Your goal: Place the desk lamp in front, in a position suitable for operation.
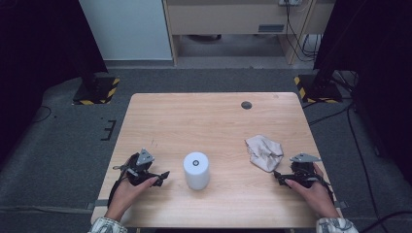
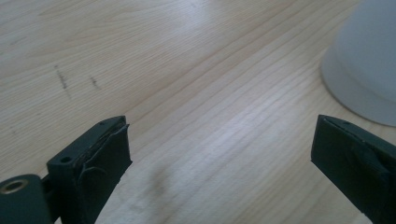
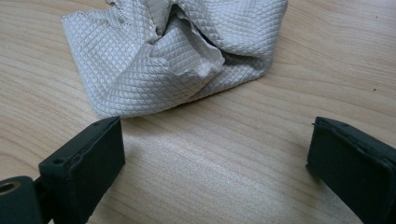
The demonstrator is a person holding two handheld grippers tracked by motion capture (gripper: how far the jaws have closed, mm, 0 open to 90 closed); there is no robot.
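Nothing is grasped yet — both tools rest on the tabletop (image 1: 214, 116) with jaws spread and empty. The left tool (image 1: 164, 175) sits lower left, beside the white cylinder (image 1: 196, 170) at lower centre; the right tool (image 1: 278, 175), lower right, faces the crumpled cloth (image 3: 177, 51) — apparently all the work remains.

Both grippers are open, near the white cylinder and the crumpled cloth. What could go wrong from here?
The white cylinder stands upright and tall; a sideways nudge from the left gripper might tip it. The cloth is loosely bunched, so the right gripper may pinch one fold and drag it unevenly.
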